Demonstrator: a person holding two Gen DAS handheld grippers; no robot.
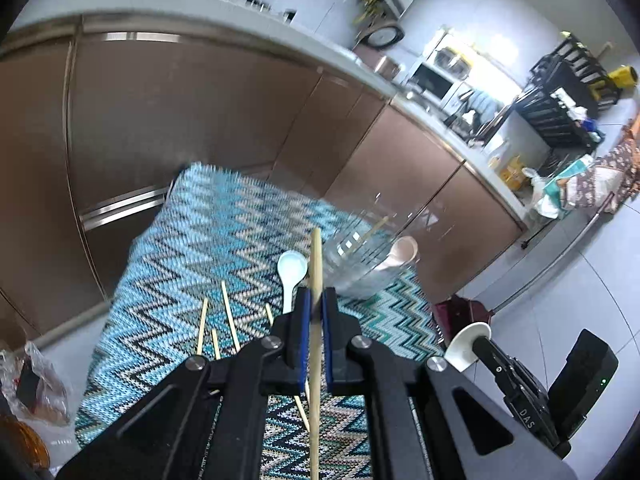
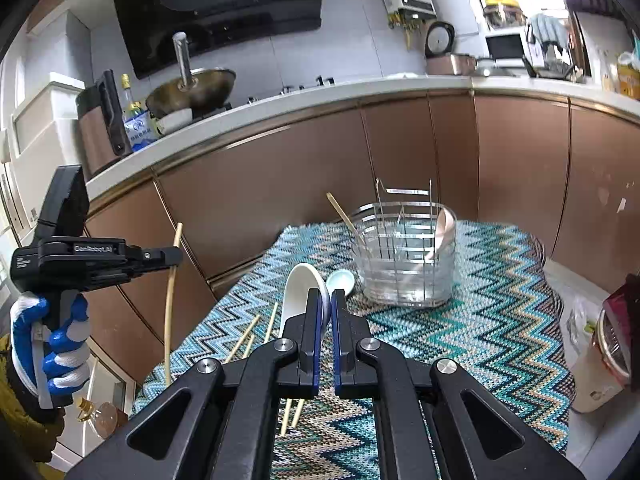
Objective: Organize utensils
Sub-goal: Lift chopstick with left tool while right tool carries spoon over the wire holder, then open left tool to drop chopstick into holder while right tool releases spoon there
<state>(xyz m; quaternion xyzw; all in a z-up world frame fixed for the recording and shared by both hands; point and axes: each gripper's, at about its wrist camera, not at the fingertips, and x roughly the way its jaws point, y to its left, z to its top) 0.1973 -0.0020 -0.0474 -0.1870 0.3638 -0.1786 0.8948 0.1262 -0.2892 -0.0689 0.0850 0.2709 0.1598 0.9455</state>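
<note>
I am pinching a chopstick [image 1: 316, 280] in my left gripper [image 1: 316, 308] and a white spoon [image 2: 298, 296] in my right gripper [image 2: 326, 312], both pairs of jaws pressed tight on their loads. The clear holder [image 2: 404, 256] is standing ahead of both tools on the zigzag cloth [image 2: 480, 320]. I am judging each should go in handle-down from above, one at a time, clearing the rim.

A wok [image 2: 192, 88] sits on the counter [image 2: 304, 98] beside a bottle [image 2: 134, 120]; brown cabinets [image 1: 192, 120] below.
</note>
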